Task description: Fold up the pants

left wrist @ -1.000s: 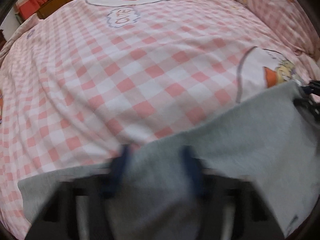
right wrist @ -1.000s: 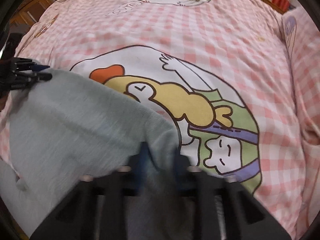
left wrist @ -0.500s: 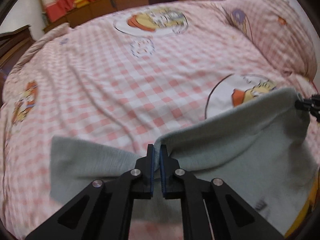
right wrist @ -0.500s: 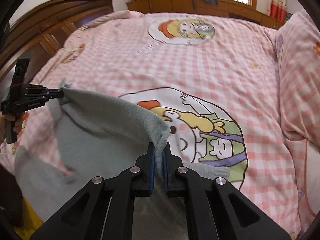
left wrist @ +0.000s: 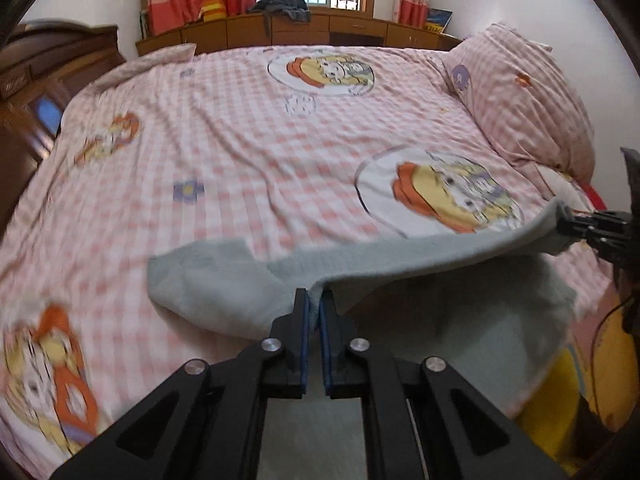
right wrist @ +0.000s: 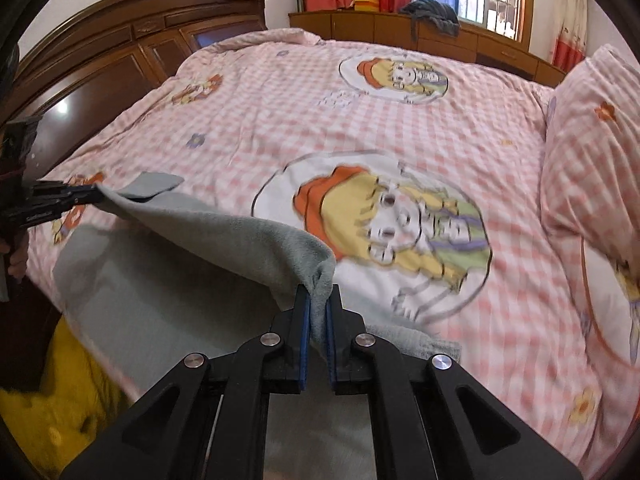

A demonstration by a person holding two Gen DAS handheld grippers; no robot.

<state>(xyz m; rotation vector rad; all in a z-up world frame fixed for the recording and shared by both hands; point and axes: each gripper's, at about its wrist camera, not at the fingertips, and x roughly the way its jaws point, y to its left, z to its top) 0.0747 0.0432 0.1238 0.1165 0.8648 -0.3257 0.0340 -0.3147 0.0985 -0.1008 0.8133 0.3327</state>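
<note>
Grey fleece pants (left wrist: 420, 264) hang stretched between both grippers above the near edge of the bed. My left gripper (left wrist: 315, 300) is shut on one corner of the lifted edge; part of the fabric (left wrist: 208, 284) still lies on the bedspread to its left. My right gripper (right wrist: 318, 296) is shut on the other corner of the pants (right wrist: 224, 236), which sag below the taut edge. Each gripper shows in the other's view: the right gripper (left wrist: 576, 224) at the far right, the left gripper (right wrist: 90, 196) at the far left.
A pink checked bedspread (left wrist: 248, 152) with cartoon prints covers the bed. A matching pillow (left wrist: 520, 100) lies at the right. A dark wooden headboard (right wrist: 120, 52) stands at the left, a wooden cabinet (left wrist: 320, 32) under the window behind. Something yellow (right wrist: 52, 412) lies below the bed's edge.
Both grippers have closed on the pants' edge and risen with it, pulling back from the bed. The fabric now hangs stretched between them instead of lying flat.
</note>
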